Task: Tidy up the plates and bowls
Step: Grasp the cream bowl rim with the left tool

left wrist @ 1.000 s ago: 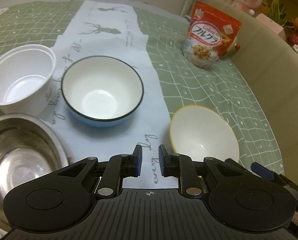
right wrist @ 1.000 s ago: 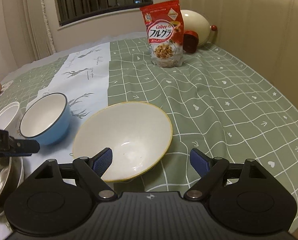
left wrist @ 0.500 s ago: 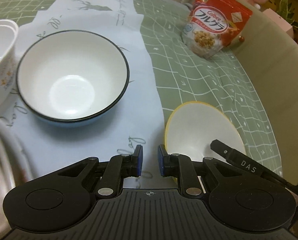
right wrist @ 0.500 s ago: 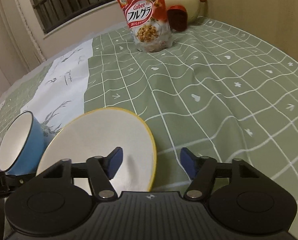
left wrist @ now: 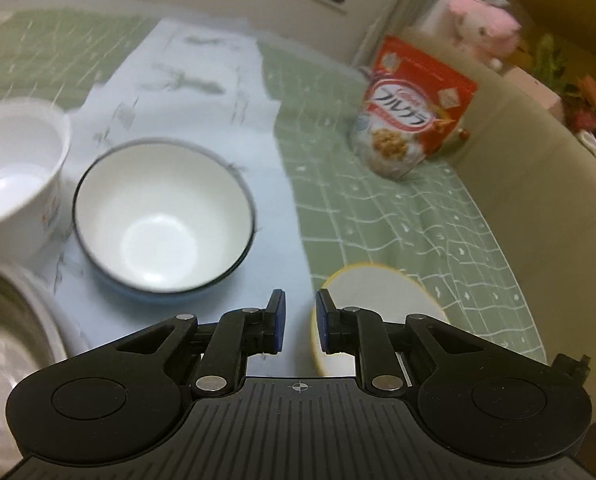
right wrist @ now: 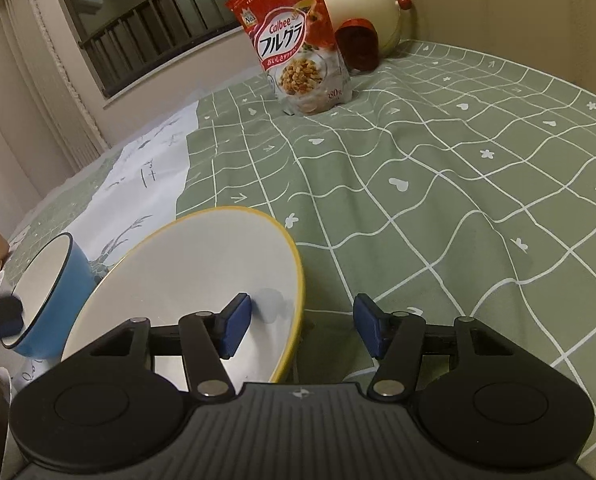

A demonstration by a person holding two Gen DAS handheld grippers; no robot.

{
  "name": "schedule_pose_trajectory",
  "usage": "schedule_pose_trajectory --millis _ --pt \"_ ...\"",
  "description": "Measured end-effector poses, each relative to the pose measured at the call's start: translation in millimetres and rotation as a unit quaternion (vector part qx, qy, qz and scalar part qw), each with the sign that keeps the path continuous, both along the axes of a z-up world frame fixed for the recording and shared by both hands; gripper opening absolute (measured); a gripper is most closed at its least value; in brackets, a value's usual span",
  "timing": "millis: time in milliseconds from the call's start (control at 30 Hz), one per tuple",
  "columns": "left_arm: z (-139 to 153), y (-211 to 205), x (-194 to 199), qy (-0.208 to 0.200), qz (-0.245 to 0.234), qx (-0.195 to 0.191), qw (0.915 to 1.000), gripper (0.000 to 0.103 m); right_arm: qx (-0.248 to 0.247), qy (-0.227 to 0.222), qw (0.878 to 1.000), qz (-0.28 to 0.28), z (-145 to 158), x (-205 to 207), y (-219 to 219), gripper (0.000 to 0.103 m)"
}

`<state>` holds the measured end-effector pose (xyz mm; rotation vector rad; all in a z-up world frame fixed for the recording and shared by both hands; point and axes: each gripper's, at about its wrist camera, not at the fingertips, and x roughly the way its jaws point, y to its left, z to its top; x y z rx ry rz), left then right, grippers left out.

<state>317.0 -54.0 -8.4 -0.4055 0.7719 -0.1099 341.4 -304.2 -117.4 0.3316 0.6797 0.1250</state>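
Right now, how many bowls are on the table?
4. White plastic bowl at far left; blue bowl beside it on the runner; steel bowl at the near-left edge; yellow-rimmed bowl on the green cloth. Others may lie outside view.

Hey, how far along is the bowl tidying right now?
Nothing looks stacked yet. The blue bowl, white tub and steel bowl sit separately on the table. In hand: the right tongs have just been closing astride the yellow-rimmed bowl's rim, not yet clamped. The left tongs are shut and empty. Lifting and nesting all remain.
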Motion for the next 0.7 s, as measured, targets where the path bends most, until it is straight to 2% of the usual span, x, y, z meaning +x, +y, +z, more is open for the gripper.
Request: schedule_pose_trajectory --millis 200,333,400,600,700 --pt "-14.3 -21.3 10.1 0.029 -0.002 0.061 0.9977 0.019 0.017 -0.008 1.0 0.003 -4.1 -0.6 -4.7 0.057" --pt "-26.0 -21.7 10.8 0.048 0.001 0.062 0.997 0.019 0.02 -0.015 1.0 0.005 -6.2 -2.5 -6.2 0.058" --pt "-24.6 -20.1 8.5 0.048 0.0 0.048 0.9977 0.019 0.029 -0.018 0.999 0.007 -7.0 -3.2 -9.0 0.058" --pt "3.9 -20.3 -4.6 -0.01 0.0 0.012 0.9999 0.019 0.06 -0.02 0.998 0.01 -10.2 -4.0 -18.6 0.058" --pt "6.9 -24.9 -2.0 -0.011 -0.023 0.015 0.9996 0.02 0.06 -0.02 0.998 0.011 -10.0 -3.9 -18.0 0.058"
